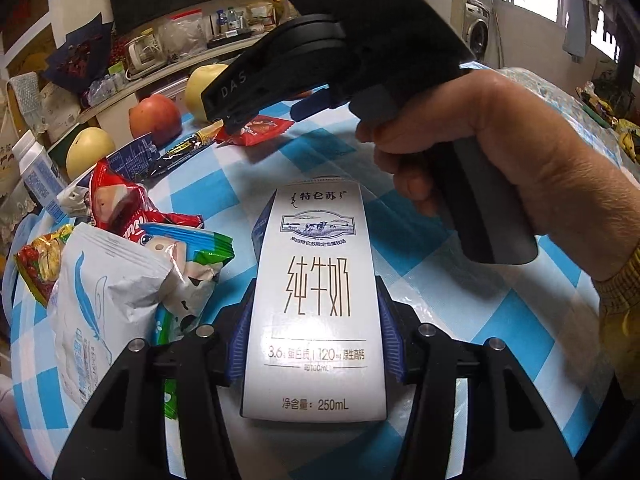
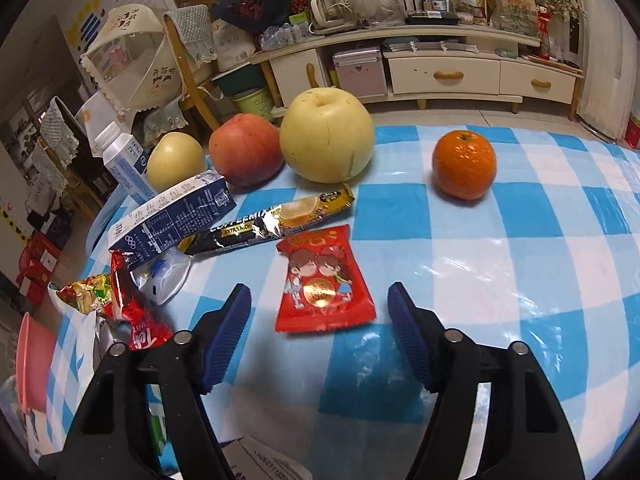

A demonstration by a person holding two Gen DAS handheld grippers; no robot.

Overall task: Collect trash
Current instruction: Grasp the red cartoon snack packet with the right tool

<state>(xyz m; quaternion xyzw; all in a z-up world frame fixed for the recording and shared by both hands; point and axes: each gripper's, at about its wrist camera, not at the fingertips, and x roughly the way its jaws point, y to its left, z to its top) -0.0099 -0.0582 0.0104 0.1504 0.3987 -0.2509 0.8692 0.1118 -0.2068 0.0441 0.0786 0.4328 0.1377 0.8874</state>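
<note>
Left gripper (image 1: 316, 344) jaws clamp a milk carton (image 1: 316, 300); right gripper (image 2: 320, 332) jaws gape above a red candy wrapper (image 2: 324, 284).
Lower onto the table (image 2: 500, 280), centre the wrapper, then pinch.

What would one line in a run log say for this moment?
left claw: shut on milk carton | right claw: open around red candy packet | fruit untouched
</note>
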